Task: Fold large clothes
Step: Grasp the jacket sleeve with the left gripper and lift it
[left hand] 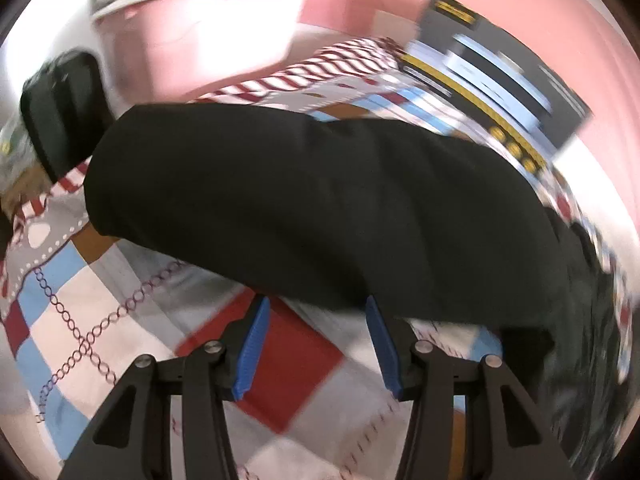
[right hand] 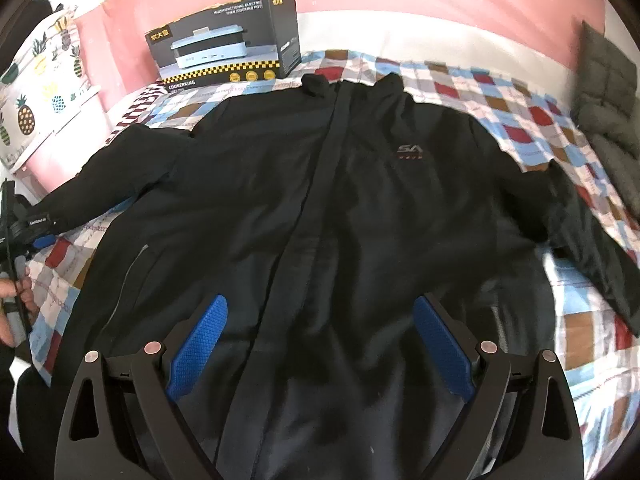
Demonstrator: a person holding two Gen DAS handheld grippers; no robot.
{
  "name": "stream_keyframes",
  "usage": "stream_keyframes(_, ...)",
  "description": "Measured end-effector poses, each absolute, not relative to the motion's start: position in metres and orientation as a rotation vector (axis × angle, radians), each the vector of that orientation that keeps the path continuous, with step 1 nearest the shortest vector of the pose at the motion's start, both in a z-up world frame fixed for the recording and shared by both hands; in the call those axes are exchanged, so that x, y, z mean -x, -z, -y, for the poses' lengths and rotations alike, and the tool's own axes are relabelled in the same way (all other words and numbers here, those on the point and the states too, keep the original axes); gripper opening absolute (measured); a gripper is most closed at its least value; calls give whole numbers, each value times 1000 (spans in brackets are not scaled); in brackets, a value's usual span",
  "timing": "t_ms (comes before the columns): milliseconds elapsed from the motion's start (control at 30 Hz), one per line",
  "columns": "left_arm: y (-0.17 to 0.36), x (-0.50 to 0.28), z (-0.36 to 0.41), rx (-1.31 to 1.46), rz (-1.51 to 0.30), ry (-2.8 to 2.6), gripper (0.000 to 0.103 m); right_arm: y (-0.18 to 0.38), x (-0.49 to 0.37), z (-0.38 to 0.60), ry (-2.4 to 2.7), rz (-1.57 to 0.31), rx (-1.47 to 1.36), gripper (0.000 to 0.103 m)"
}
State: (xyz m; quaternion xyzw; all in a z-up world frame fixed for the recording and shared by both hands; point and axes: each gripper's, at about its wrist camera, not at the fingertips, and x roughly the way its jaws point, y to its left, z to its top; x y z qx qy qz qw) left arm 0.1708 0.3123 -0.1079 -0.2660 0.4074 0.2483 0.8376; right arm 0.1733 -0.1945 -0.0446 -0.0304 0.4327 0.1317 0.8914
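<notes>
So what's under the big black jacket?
The black jacket lies spread out on a checkered bedspread of red, blue, brown and white squares. That shows all around it; whatever is beneath its middle is covered.

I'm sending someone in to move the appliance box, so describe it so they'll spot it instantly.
On the bed with the checked quilt, look past the collar of the spread black jacket, against the pink wall. The dark COOKERKING box stands there, showing a pale blue electric cooking pot above a yellow checkered stripe.
</notes>
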Motion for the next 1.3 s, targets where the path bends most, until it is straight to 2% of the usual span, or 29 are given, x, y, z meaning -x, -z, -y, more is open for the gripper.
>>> stream_keyframes(233, 134, -177, -355, 791, -814, -549, 54, 62, -188, 196, -313, -966, 25, 95)
stream_keyframes(267, 136, -178, -358, 801, -808, -548, 51, 63, -190, 197, -315, -974, 18, 95)
stream_keyframes(300, 136, -179, -359, 799, -797, -548, 47, 65, -190, 198, -312, -980, 11, 95)
stream_keyframes(333, 135, -182, -358, 783, -795, -546, 34, 66, -191, 199, -303, -982, 6, 95)
stream_keyframes(367, 133, -185, -356, 762, -798, -544, 27, 67, -191, 201, -296, -986, 3, 95)
stream_keyframes(467, 118, -189, -351, 713, -787, -532, 15, 69, -191, 203, -279, -1004, 9, 94)
stream_keyframes(533, 99, -190, -344, 668, -765, -515, 14, 69, -190, 205, -272, -1006, 20, 94)
stream_keyframes(700, 29, -199, -316, 553, -667, -424, 13, 65, -184, 209, -261, -992, 26, 75)
stream_keyframes(867, -54, -223, -257, 408, -562, -254, 13, 60, -179, 225, -244, -972, -21, 73)
stream_keyframes(1000, -99, -248, -192, 315, -511, -104, 13, 56, -176, 246, -219, -956, -63, 73)
stream_keyframes(1133, -110, -286, -119, 259, -522, 52, 13, 56, -172, 268, -189, -952, -99, 73)
stream_keyframes(1300, -71, -325, -28, 195, -627, 207, 13, 62, -167, 302, -131, -958, -139, 73)
